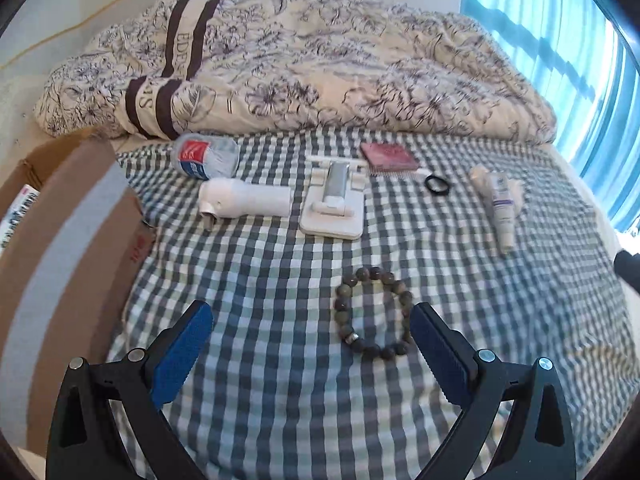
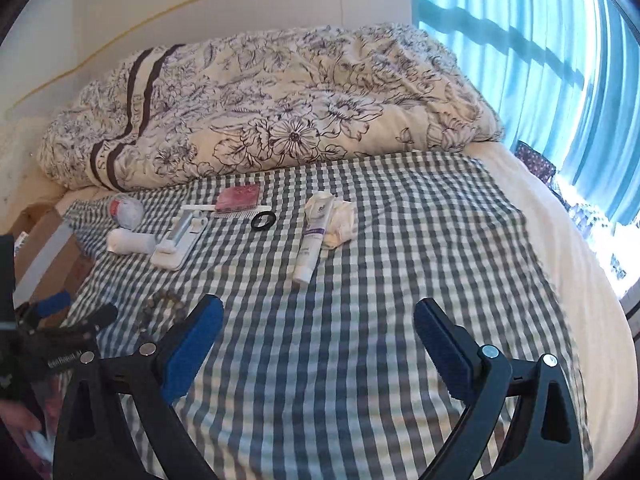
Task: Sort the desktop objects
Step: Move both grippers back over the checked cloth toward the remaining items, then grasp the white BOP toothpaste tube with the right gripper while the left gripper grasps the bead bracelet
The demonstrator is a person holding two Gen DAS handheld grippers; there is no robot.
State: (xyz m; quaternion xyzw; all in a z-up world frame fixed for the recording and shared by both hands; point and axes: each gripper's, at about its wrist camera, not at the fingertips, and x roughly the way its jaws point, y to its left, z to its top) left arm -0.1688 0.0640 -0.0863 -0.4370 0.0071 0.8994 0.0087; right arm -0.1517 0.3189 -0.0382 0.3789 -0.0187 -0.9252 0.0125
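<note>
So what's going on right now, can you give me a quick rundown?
Left gripper open, low over the bead bracelet. Right gripper open over bare checked cloth, holding nothing. Cardboard box at left; nothing in the way.

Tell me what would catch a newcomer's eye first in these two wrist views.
Probably the big floral duvet bunched along the far side of the bed, with bright blue curtains to its right. Next, the small items lined up on the checked cloth, and the beaded bracelet lying just ahead of the open left gripper.
</note>
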